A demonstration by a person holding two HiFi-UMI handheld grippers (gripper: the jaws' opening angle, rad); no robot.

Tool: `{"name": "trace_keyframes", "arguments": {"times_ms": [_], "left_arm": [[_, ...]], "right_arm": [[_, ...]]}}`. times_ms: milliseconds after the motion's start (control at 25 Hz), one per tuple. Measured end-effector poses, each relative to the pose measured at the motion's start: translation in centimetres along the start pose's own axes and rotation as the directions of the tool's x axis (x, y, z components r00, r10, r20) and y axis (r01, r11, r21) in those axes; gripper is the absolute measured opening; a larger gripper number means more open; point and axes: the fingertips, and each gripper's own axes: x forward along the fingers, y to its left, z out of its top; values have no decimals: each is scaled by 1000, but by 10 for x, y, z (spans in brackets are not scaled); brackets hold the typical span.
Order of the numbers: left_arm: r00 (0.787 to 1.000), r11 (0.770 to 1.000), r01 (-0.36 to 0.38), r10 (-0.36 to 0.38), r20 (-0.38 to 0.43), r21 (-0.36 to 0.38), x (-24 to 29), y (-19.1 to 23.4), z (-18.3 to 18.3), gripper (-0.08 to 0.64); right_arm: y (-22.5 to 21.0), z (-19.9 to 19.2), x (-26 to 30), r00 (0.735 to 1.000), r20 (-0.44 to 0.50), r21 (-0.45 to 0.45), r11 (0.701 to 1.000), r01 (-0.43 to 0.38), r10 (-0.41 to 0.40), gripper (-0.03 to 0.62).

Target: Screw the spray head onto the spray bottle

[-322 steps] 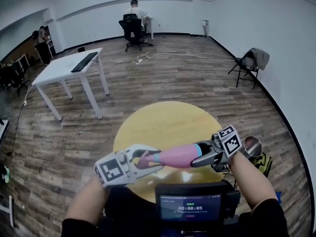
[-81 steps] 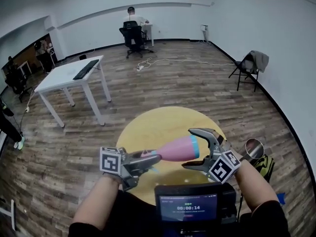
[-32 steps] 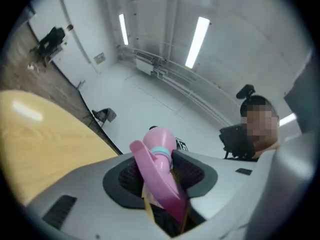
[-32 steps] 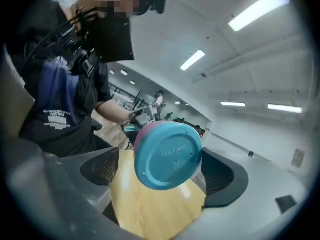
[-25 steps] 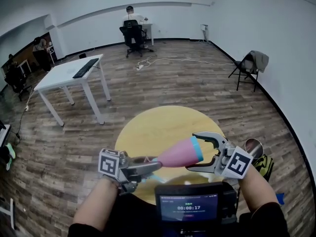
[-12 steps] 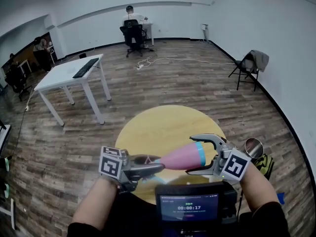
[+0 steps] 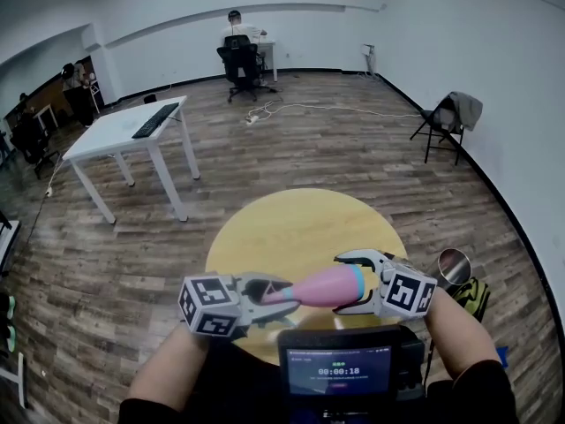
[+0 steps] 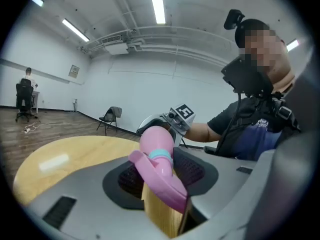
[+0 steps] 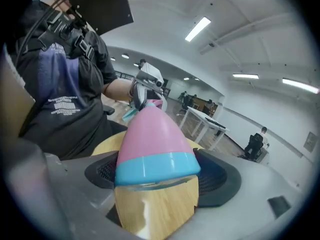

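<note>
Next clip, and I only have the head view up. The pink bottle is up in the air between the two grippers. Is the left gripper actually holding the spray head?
Observer: Yes. The left gripper view shows the spray head clamped between the left gripper's pads, though those jaws have just been opening slightly.
Operator: Is it seated on the bottle?
Observer: Same view: a teal collar sits flush between spray head and bottle.
Operator: And the right gripper?
Observer: Its own view shows the bottle's blue band filling the gap between its pads; whether they squeeze, I can't tell.
</note>
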Motion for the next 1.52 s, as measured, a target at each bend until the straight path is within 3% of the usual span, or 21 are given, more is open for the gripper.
{"name": "trace_keyframes", "arguments": {"times_ms": [120,200,320,400,440,480,520,600,680,760,840,960,1040,1120,1160,1240,1280,1320,1400,1480,1520], "left_arm": [[997,999,54,-54,55,-1,-5,-7,6,196],[993,995,69,-75,86,72,-8,-15,14,196],[993,965,14,-44,109,262,-11,-26,27,196],[992,962,-6,-28,121,273,-10,-22,30,196],[991,974,1,-31,132,226,-10,-17,30,193],[988,988,12,-36,151,153,-11,-11,29,189],[983,998,30,-39,180,55,-13,-3,30,183],[966,978,111,-64,252,-179,-19,9,32,181],[937,897,248,-126,327,-365,-23,12,31,183],[918,822,340,-184,352,-456,-20,9,27,183],[926,805,347,-211,315,-482,-10,5,19,181],[941,827,312,-200,274,-467,-2,1,15,186],[956,888,256,-173,239,-383,-2,-1,16,193],[978,973,155,-127,164,-170,0,-6,15,193],[988,994,100,-94,119,-38,1,-8,14,193],[998,992,31,-38,52,123,4,-9,10,193],[999,993,24,-29,40,119,4,-7,8,193],[998,997,29,-33,51,72,4,-3,8,190],[986,990,84,-67,151,-111,-4,9,14,184],[947,920,214,-113,301,-328,-17,21,24,184],[923,870,285,-137,360,-402,-22,22,28,184]], "right_arm": [[4,17,-12,991,119,62,995,-76,68,466],[4,33,-23,961,255,157,976,-153,110,468],[-8,54,-43,860,497,358,875,-325,116,465],[-17,57,-47,823,562,441,810,-387,87,465],[-23,57,-47,825,562,463,805,-371,57,465],[-29,57,-47,840,543,464,829,-311,11,465],[-37,58,-49,859,509,434,877,-207,-49,466],[-45,60,-56,893,421,254,966,51,-158,485],[-35,55,-53,938,298,27,984,178,-177,514],[-18,52,-40,966,204,-112,976,184,-159,531],[0,54,-24,978,171,-229,960,160,-123,528],[9,51,-15,984,161,-249,962,115,-76,484],[5,51,-17,979,202,-128,990,65,-38,483],[1,49,-18,961,276,100,993,-57,28,483],[-1,45,-18,946,317,233,961,-147,68,484],[-5,35,-15,909,396,425,851,-308,131,485],[-6,34,-13,897,419,468,814,-345,140,487],[-8,34,-12,896,425,478,807,-346,132,488],[-16,39,-12,918,391,419,875,-241,66,489],[-24,40,-11,959,279,198,980,-10,-46,489],[-26,38,-8,971,213,47,994,101,-109,516]]}}
